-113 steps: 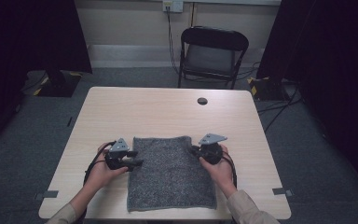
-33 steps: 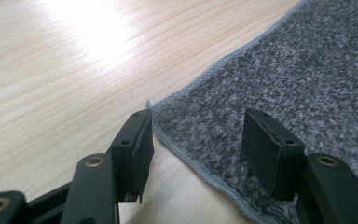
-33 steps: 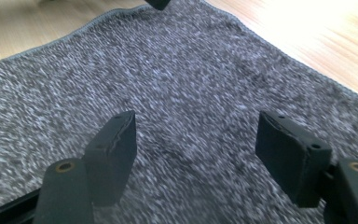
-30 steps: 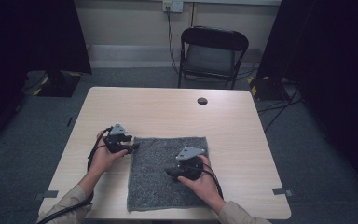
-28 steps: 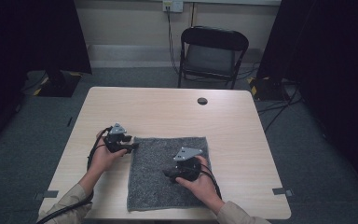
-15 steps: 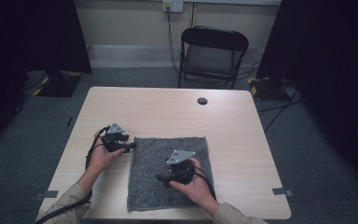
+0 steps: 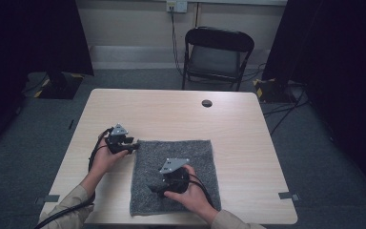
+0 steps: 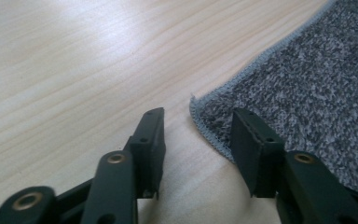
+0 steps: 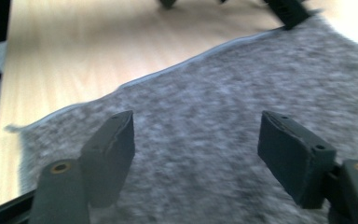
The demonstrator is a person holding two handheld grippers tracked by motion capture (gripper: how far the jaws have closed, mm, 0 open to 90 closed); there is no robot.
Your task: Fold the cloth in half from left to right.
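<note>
At the near-left of the counter (image 7: 181, 112), your left gripper (image 8: 198, 135) is closing its fingers around the grey cloth (image 7: 174, 174) corner, not yet pinching, so nip the hem squarely while your right gripper (image 9: 196, 154) hovers released over the lying cloth.

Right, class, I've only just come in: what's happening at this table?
A person at a wooden table works on a grey towel lying flat, with a gripper in each hand. The left gripper sits at the towel's far left corner, the corner between its jaws, which have just been closing but don't press it yet. The right gripper hovers open over the middle of the towel, pointing towards its left edge.
</note>
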